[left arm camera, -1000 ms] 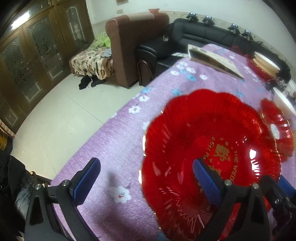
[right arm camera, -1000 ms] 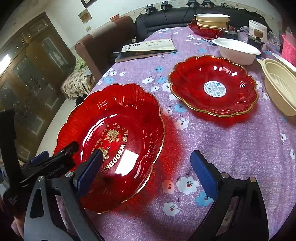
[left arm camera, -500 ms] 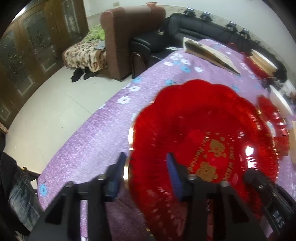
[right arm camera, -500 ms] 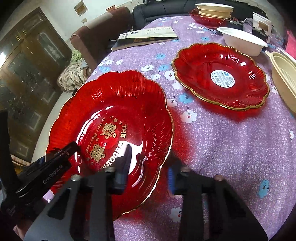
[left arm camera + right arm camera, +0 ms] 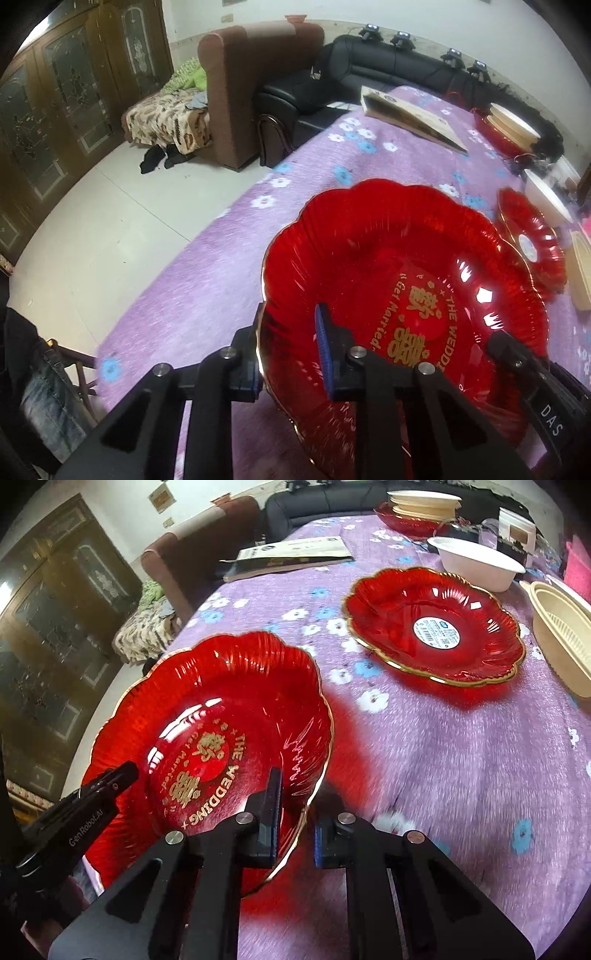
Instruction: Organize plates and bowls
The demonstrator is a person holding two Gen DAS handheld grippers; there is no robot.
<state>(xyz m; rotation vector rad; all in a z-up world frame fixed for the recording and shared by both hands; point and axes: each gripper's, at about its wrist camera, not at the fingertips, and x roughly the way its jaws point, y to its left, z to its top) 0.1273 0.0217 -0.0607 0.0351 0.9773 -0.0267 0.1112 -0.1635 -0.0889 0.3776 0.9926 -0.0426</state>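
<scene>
Both grippers have just squeezed in on the big red plate [image 5: 207, 738], which has a wavy gold edge and gold words inside. Left gripper [image 5: 290, 363] pinches its near-left rim; right gripper [image 5: 295, 830] pinches its near-right rim, both pointing steeply down. Farther along the purple flowered tabletop [image 5: 443, 757] sits another red plate [image 5: 432, 626].

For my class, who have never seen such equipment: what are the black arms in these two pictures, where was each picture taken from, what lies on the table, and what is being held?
A person holds two hand-held grippers, each with a fisheye camera looking along its fingers. One view shows the left gripper, the other the right gripper. Both have just closed on opposite rims of the red wedding plate, its rim between their pads. On the purple tablecloth also lie a second red plate, a white bowl, a cream basket and a flat package.
</scene>
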